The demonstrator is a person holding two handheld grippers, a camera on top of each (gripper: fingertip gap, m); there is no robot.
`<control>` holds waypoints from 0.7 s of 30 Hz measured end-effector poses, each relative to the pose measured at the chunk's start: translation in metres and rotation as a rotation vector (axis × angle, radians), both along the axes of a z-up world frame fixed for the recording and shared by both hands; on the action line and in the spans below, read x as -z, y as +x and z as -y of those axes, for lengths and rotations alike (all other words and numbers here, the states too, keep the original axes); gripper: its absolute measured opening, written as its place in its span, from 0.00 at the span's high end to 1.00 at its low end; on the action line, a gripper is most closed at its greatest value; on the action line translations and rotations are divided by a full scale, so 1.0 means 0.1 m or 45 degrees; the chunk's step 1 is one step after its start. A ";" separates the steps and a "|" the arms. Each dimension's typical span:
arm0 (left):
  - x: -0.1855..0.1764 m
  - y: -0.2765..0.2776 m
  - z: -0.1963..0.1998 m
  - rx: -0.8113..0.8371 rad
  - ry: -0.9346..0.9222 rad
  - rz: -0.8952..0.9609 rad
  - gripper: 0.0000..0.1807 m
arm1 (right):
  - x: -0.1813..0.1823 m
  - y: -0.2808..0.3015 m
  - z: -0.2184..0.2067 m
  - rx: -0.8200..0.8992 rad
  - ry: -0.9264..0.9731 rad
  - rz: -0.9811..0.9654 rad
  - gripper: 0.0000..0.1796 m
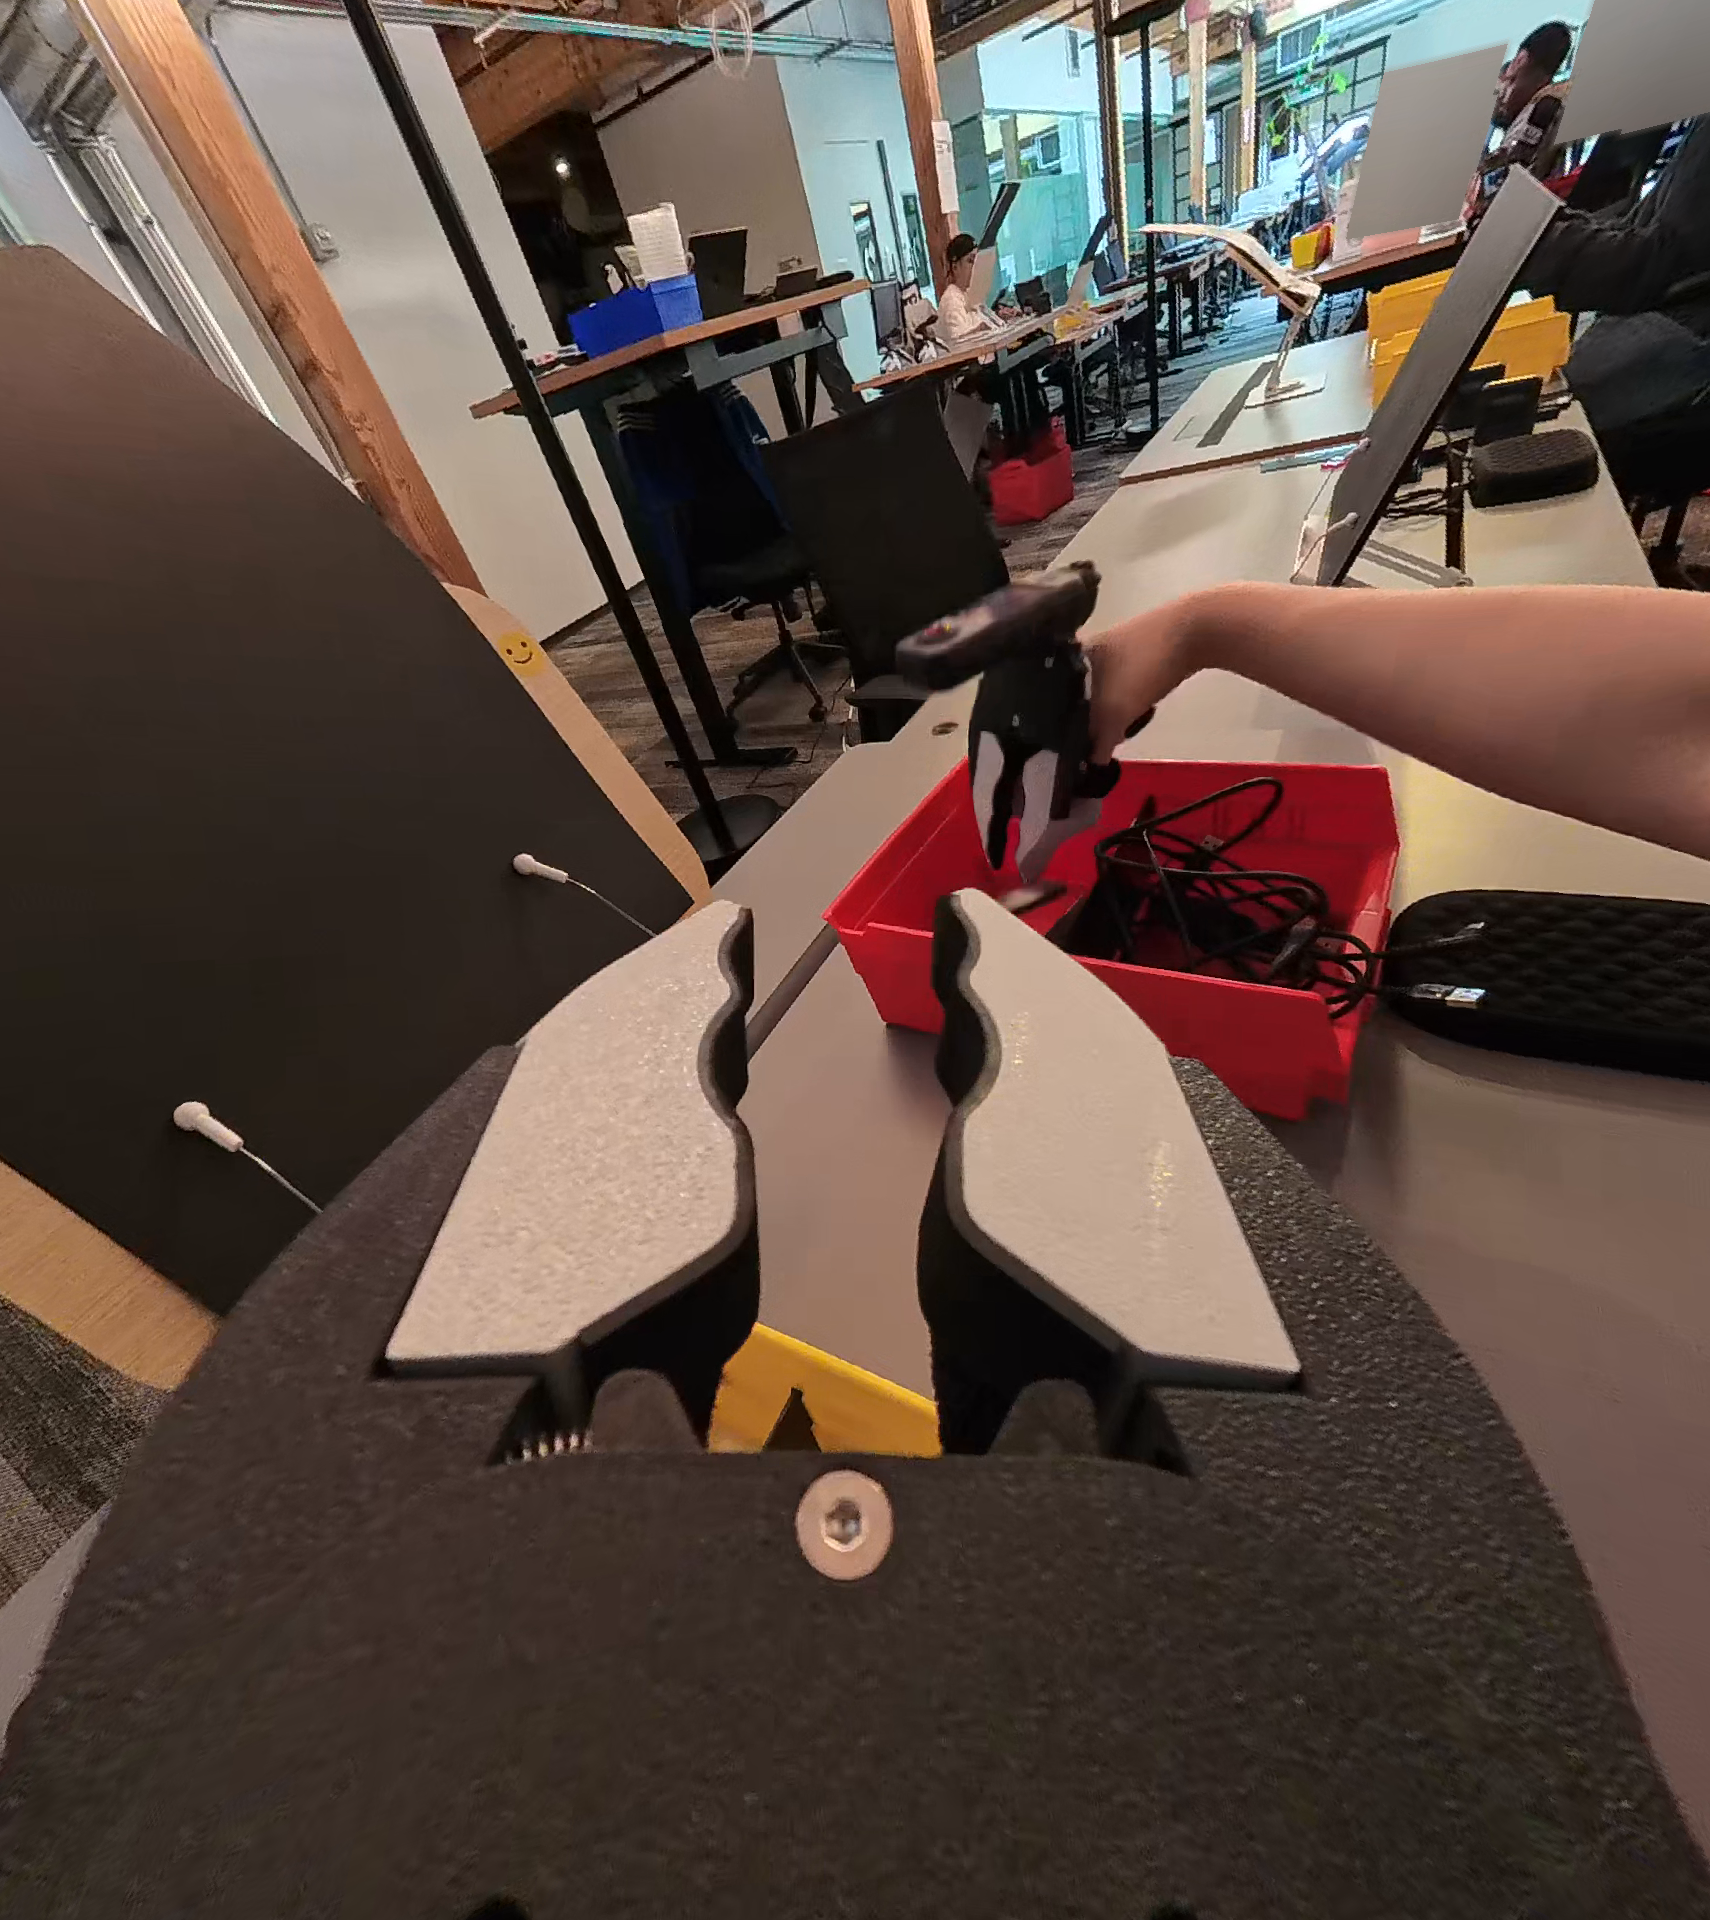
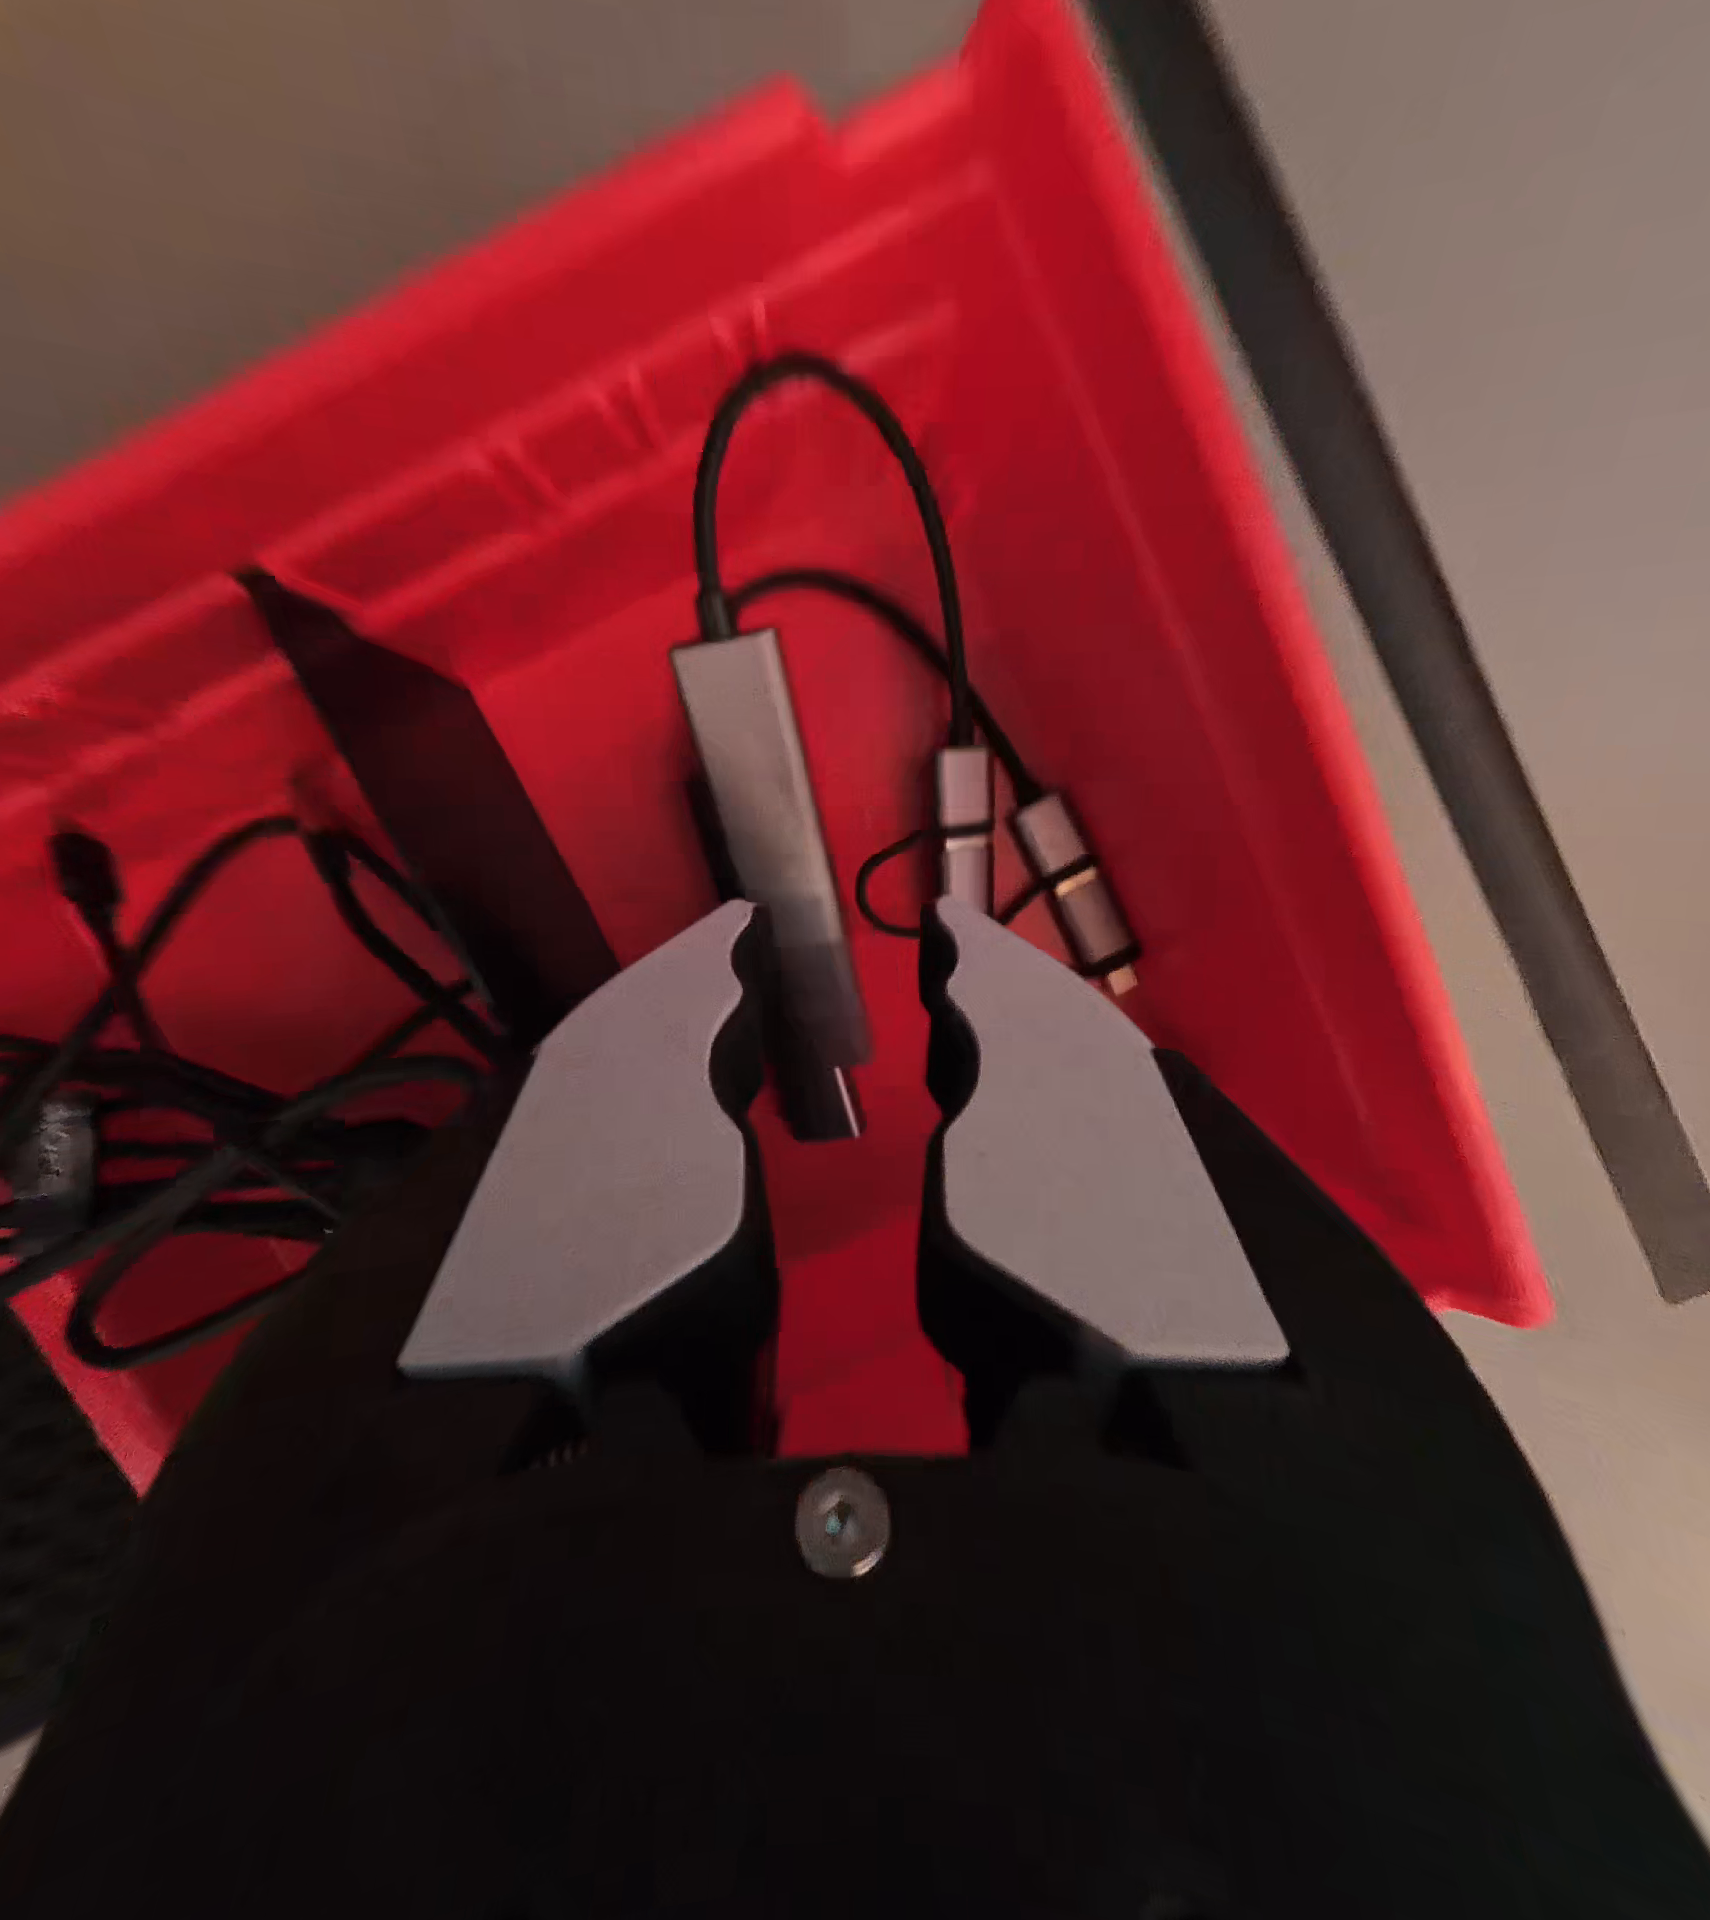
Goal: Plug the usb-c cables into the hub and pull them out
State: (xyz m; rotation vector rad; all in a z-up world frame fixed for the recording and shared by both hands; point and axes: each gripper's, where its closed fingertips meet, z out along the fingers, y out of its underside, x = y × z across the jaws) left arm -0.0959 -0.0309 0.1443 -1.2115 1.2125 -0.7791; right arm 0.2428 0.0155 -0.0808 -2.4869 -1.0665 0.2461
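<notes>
Grey surface point(image 1: 1516, 1351), long and pale, running away toward the far office. Near its left edge, a red bin point(image 1: 1121, 1013), open-topped, with one low wall facing the left gripper. Just beside the bin on the right, touching or nearly touching its corner, a black quilted pad point(image 1: 1609, 982). Over a narrow dark strip point(image 2: 1433, 665) along the surface edge beyond the bin, nothing but bare grey. In the bin's right half, a tangle of black cables point(image 1: 1235, 904), one plug end spilling over the wall onto the pad. In the bin's left half, flat on the red floor, a slim grey hub point(image 2: 768, 821) with its own short black lead looping away and back to two grey adapter plugs point(image 2: 1027, 862) lying side by side just right of it. Left gripper point(image 1: 840, 935) held above the surface short of the bin, jaws apart and holding nothing. Right gripper point(image 2: 835, 920), held in a hand point(image 1: 1131, 675) on a bare forearm, pointing down into the bin's left half, jaws apart with the near end of the hub between them; contact with the hub not clear through the blur.
</notes>
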 end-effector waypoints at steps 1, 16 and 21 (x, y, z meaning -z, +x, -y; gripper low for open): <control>0.00 0.00 0.00 0.000 -0.001 -0.004 0.82 | -0.12 -0.02 -0.02 0.009 0.062 -0.052 0.84; 0.38 -0.67 -0.55 -0.470 -0.279 -0.292 0.82 | -0.92 0.80 0.77 0.783 0.634 -0.312 0.73; 0.84 -1.28 -0.87 -0.819 -0.517 -0.550 0.76 | -0.26 0.85 0.89 0.985 0.085 -0.239 0.75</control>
